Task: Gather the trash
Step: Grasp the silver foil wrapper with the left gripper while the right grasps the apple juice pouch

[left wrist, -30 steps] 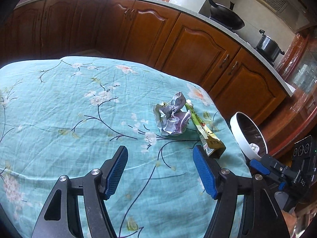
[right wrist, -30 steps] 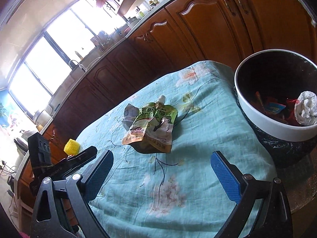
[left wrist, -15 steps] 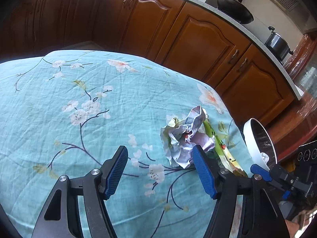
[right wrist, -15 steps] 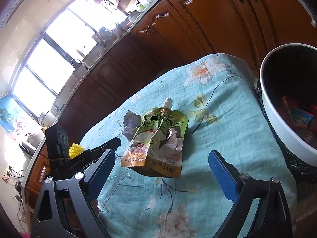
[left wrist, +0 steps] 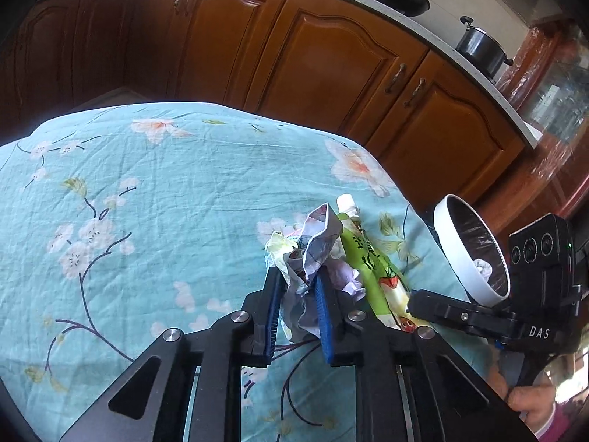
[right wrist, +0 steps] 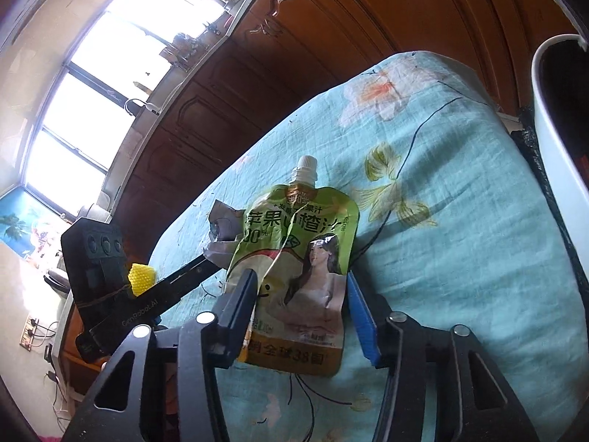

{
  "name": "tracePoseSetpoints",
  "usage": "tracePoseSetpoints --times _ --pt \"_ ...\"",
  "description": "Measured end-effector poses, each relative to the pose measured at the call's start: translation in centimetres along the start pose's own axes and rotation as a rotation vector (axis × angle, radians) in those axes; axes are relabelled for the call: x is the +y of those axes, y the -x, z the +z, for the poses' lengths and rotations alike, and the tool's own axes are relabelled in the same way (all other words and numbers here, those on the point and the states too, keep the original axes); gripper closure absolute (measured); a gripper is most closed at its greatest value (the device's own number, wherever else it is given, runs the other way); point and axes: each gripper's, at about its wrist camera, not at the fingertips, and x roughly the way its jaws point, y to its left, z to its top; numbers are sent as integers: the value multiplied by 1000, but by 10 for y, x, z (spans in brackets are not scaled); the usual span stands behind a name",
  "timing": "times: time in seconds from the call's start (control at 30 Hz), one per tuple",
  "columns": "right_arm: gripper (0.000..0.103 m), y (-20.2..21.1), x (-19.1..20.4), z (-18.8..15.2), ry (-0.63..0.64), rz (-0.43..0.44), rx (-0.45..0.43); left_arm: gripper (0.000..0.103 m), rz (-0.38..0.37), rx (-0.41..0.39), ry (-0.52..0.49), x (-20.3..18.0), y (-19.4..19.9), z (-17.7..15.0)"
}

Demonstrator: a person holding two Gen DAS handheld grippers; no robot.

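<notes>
— Left gripper (left wrist: 298, 294) first: what are you seeing?

— I'm seeing its two blue pads (left wrist: 324, 316) closing tight on the crumpled paper (left wrist: 316, 254), which is bunching up between them and sticking out above the tips. The wad is lying on the teal flowered tablecloth (left wrist: 147, 199), toward the table's right end.

— And just beside it?

— I'm looking at the green juice pouch (left wrist: 371, 265) lying flat right against the paper's right side, white spout (left wrist: 346, 204) pointing away from me. Past that, the white bin (left wrist: 456, 258) with a black liner is standing off the table's right edge, with a pale wad already lying inside. My other tool (left wrist: 478, 316) is reaching in from the right.

— What is the right gripper (right wrist: 300, 294) doing?

— I'm holding it half closed around the pouch (right wrist: 298, 258): the black finger (right wrist: 239, 305) on the left is touching the pouch's edge, while the blue pad (right wrist: 360, 320) on the right is sitting just beside the other edge. I cannot tell whether that side is touching. The pouch is lying flat on the cloth (right wrist: 460, 221), spout away from me.

— Anything else around it?

— I'm seeing a corner of the paper (right wrist: 221, 228) peeking out behind the pouch's left side, the left tool (right wrist: 147, 294) coming in there, and the bin's white rim (right wrist: 552, 140) at the far right. Brown wooden cabinets (left wrist: 331, 55) are running behind the table.
</notes>
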Motion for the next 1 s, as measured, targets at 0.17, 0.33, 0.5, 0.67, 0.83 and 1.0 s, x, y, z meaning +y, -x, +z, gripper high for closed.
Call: tracePoseSetpoints --times 0.17,0.33,0.5,0.67,0.83,1.0 --pt "58 -1 8 -2 32 -7 -2 94 -7 -4 -5 -2 5 -4" --pt "69 7 14 -6 44 8 -13 95 -13 -15 -11 -3 22 -15" --pt "63 8 7 -7 11 47 17 95 -3 -4 -34 -11 31 -27" --pt "54 -4 4 -8 -11 63 40 97 7 12 -45 -15 35 -36" --pt "65 -6 11 -8 24 59 40 98 17 15 -37 -15 41 -40" --pt "101 16 21 -12 77 40 -19 99 29 0 -43 -20 48 -41"
